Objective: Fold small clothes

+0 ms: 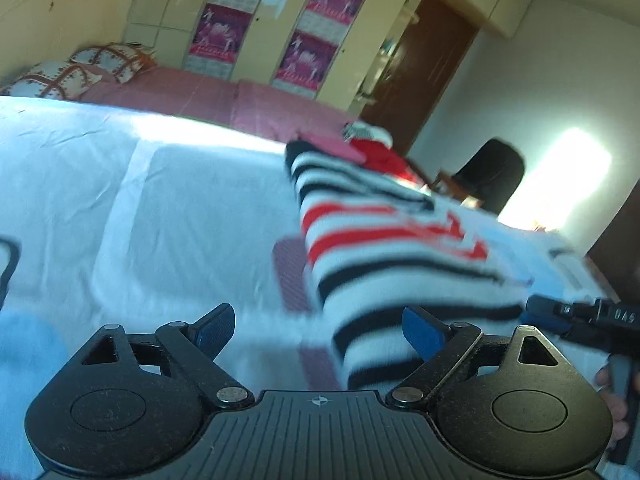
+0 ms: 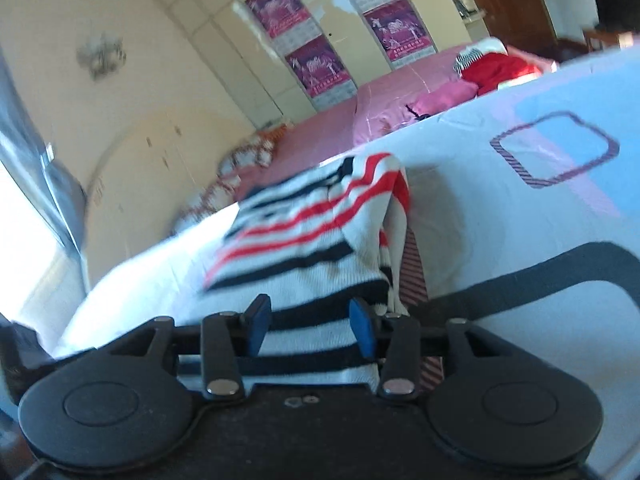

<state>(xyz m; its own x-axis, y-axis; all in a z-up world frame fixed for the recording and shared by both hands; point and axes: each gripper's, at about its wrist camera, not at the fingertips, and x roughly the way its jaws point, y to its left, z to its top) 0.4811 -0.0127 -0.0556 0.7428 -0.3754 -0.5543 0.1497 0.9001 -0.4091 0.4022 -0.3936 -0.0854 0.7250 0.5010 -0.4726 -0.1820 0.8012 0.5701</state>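
Cream wardrobe [image 1: 280, 20] with magenta posters [image 1: 220, 32], pink bedspread [image 1: 200, 96], brown door [image 1: 432, 64], bright window [image 1: 560, 176]

Left tool [image 1: 318, 332] w/ jaws spread wide, nothing pinched. Striped garment [image 1: 384, 248] (white w/ black + red bands) lies folded on the bed's white sheet [image 1: 160, 200], ahead & right of the tool, its near end reaching btwn the pads. Right tool [image 1: 576, 320] pokes in at far right. Red clothes [image 1: 380, 156] beyond the garment.
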